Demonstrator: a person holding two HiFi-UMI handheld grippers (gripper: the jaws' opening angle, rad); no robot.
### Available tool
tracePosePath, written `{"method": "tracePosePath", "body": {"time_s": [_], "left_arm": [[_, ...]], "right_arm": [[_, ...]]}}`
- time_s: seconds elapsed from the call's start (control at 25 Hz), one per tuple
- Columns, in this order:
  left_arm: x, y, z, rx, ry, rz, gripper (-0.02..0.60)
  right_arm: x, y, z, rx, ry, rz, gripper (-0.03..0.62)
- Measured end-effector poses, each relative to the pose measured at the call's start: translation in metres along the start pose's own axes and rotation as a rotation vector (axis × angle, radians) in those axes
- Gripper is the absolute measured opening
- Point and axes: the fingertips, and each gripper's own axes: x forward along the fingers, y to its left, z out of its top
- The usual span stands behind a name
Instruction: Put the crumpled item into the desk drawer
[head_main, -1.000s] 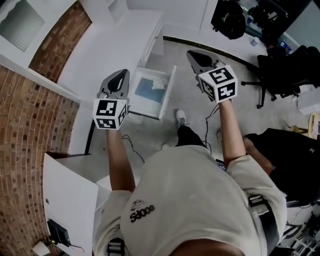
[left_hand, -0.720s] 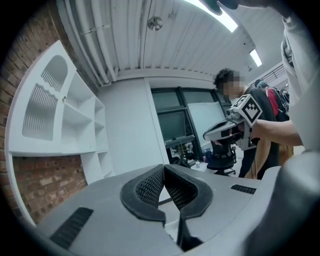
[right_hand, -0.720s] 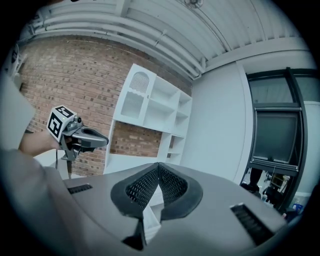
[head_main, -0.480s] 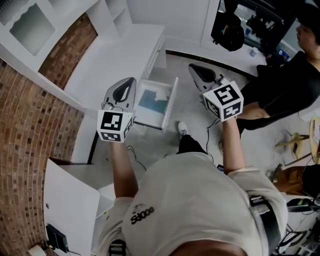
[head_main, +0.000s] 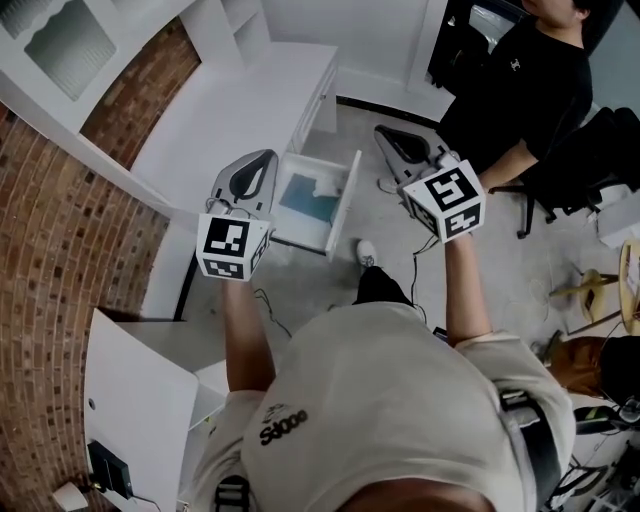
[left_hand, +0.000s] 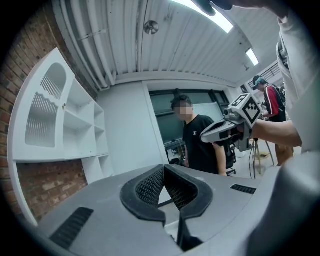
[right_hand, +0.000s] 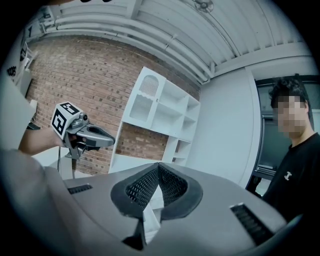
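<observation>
The white desk drawer (head_main: 342, 205) stands pulled open below me, showing a blue bottom. A white crumpled item (head_main: 326, 186) lies inside it at the far right. My left gripper (head_main: 262, 158) hovers just left of the drawer, held level, jaws shut with nothing between them; the same gripper (left_hand: 163, 167) shows its tips touching in the left gripper view. My right gripper (head_main: 385, 133) floats to the right of the drawer over the floor, also shut and empty, its tips meeting (right_hand: 158, 165) in the right gripper view. Each gripper sees the other (left_hand: 225, 131) (right_hand: 82, 132) beside it.
The white desk (head_main: 250, 100) runs along a brick wall (head_main: 60, 240) with a white shelf unit (right_hand: 160, 115) above. A person in a black shirt (head_main: 520, 80) is close at the upper right, next to an office chair (head_main: 570, 170). A white cabinet (head_main: 140, 400) is at lower left.
Both grippers have risen a little and stayed shut. A person in black has come into the head view at the upper right.
</observation>
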Motion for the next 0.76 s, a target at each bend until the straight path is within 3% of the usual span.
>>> {"method": "tracePosePath", "body": {"time_s": [0.76], "left_arm": [[0.005,0.017,-0.021,-0.027,0.038,0.010,0.018]], "right_arm": [[0.026,0.005,-0.014,0.002,0.034,0.027,0.006]]}}
